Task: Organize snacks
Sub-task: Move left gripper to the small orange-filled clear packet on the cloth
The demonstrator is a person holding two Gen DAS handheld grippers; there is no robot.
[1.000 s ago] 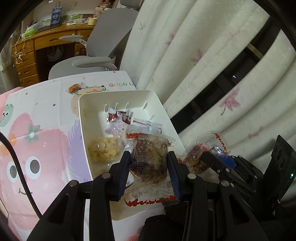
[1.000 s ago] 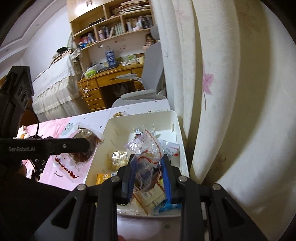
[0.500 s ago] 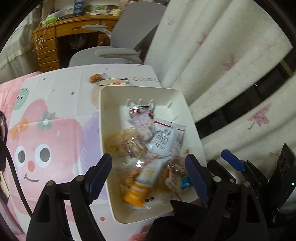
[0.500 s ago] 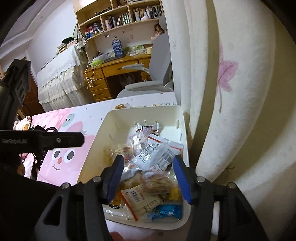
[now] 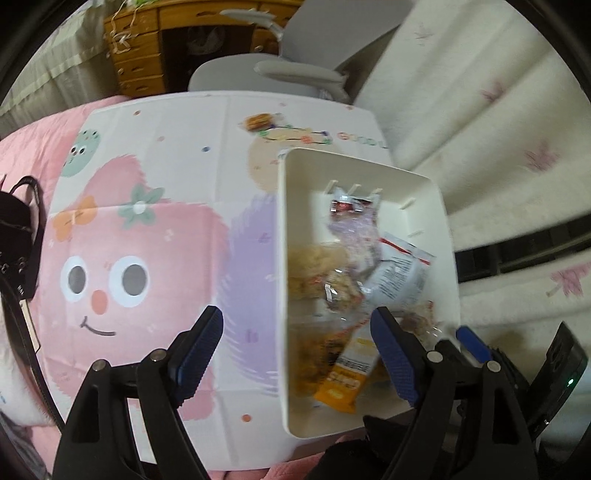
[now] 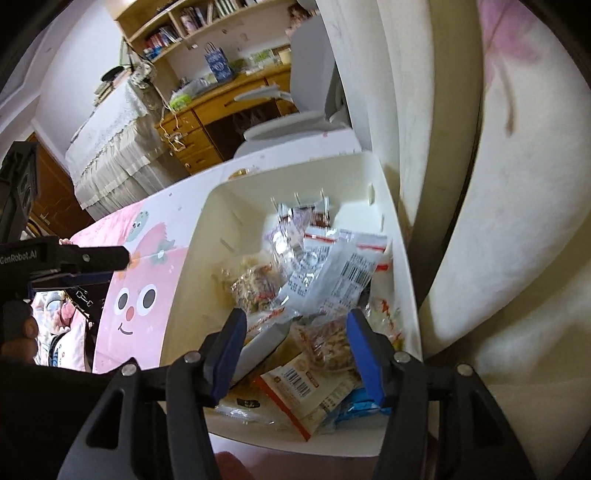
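Both jaws now stand apart and empty, the right gripper (image 6: 295, 349) widening; we've dropped both packets (nice!) into the white bin (image 5: 282, 258) below the left gripper (image 5: 297, 339) — snacks (image 6: 317, 266) stowed.

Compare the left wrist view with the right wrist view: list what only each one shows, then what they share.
Only the left wrist view shows the black strap at the left edge and the burger print on the tablecloth.

Only the right wrist view shows the bookshelf, the blue gift bag on the desk, the blue wrapper in the bin's near corner, and the left hand-held gripper from the side.

Both show the white bin holding snack packets, the pink cartoon tablecloth, the grey chair and the curtain.
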